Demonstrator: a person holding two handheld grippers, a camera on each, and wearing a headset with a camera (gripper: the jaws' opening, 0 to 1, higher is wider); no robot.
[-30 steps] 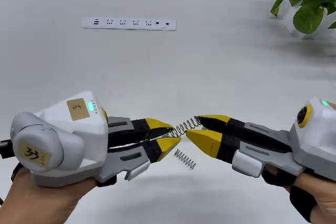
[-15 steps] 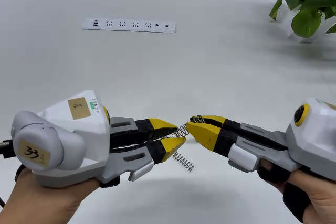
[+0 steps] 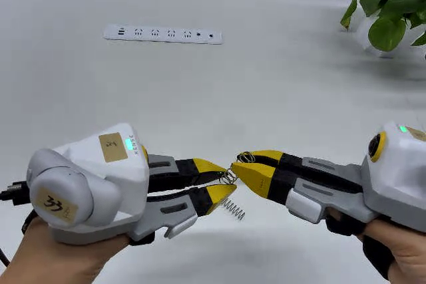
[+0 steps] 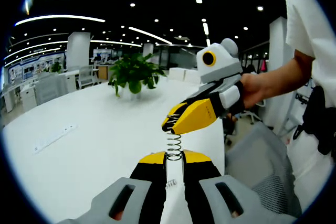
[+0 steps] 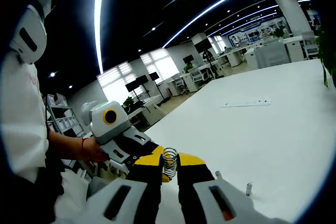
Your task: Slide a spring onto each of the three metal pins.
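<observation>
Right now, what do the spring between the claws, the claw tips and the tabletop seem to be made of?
Spring: thin coiled wire with a grey metallic gleam, probably bare steel. Tips of the left claw and right claw: matte yellow over black, plastic or rubber; I cannot tell which. Tabletop: smooth, white, softly reflective, likely laminate, though that is unsure.

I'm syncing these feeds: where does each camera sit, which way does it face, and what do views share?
Head view: headset, facing forward and down at the table; left hand-held gripper, right hand-held gripper, left hand, right hand show.
Left gripper view: on the left one, looking along its jaws at the right one and the person's arm.
Right gripper view: on the right one, facing the left one and the person's shirt.
All share the spring between the tips.
</observation>
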